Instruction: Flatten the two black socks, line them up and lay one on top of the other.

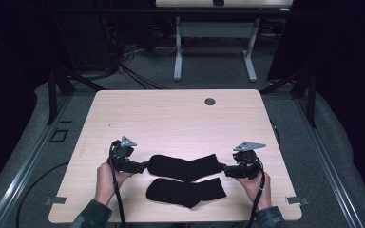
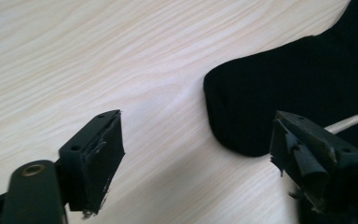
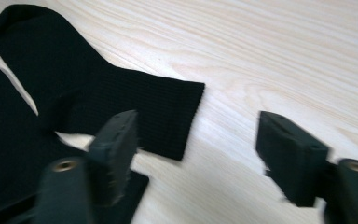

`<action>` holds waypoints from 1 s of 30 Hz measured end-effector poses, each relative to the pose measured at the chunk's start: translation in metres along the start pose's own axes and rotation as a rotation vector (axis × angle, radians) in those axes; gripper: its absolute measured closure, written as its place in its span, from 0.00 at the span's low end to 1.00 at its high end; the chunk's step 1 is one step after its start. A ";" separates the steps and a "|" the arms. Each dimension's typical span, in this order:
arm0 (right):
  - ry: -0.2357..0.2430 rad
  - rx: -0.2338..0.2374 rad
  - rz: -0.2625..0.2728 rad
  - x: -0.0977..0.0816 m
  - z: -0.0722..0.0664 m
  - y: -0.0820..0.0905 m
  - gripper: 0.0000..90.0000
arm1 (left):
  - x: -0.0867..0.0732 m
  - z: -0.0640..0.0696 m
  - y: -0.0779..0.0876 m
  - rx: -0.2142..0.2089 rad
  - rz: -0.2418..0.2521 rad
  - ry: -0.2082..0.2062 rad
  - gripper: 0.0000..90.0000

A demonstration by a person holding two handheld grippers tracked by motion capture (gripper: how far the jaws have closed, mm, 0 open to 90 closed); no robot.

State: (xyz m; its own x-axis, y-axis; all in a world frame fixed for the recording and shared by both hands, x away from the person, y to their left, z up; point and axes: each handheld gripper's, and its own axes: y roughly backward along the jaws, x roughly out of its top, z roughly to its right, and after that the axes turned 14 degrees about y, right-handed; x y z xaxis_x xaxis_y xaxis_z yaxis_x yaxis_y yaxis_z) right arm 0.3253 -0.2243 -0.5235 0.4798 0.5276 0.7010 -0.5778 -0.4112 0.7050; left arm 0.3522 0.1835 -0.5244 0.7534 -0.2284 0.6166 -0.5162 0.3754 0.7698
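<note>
1. High view: two black socks lie flat on the table (image 1: 123, 109), far sock (image 1: 183, 166) above near sock (image 1: 186, 192). The left gripper (image 1: 144, 166) sits at the far sock's toe and the right gripper (image 1: 224, 169) at its cuff. Judged: laying-out done; the next move calls for lining up the pair.
2. Left gripper view: jaws spread, empty, toe (image 2: 242, 107) ahead.
3. Right gripper view: jaws spread, empty, cuff (image 3: 177, 116) ahead.

The high view is dim and a little soft: the room's edges sink into near black, while the pale desk (image 1: 180, 114) catches even light from above, with barely a shadow cast on it. Both gripper views are brighter and evenly lit. In the right gripper view the fingers (image 3: 114, 149) smear with motion blur; the black socks (image 3: 74, 93) beyond them show faint ribbing, elsewhere none.
</note>
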 end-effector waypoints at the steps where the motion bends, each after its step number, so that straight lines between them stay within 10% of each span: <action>1: 0.003 -0.004 0.004 -0.001 0.001 0.005 0.28 | -0.003 -0.001 0.003 0.013 0.012 -0.001 0.17; 15: -0.006 -0.102 -0.015 -0.047 0.020 0.049 0.08 | -0.053 -0.033 0.032 0.103 0.053 0.084 0.09; 30: -0.124 -0.172 -0.094 -0.107 0.043 0.034 0.00 | -0.098 -0.065 0.023 0.194 0.060 0.175 0.00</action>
State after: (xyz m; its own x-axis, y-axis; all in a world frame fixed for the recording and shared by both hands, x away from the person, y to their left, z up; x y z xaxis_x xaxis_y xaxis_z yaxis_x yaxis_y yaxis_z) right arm 0.2826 -0.3270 -0.5695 0.6082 0.4582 0.6482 -0.6257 -0.2257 0.7467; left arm 0.2927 0.2723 -0.5783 0.7695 -0.0455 0.6371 -0.6177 0.2006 0.7604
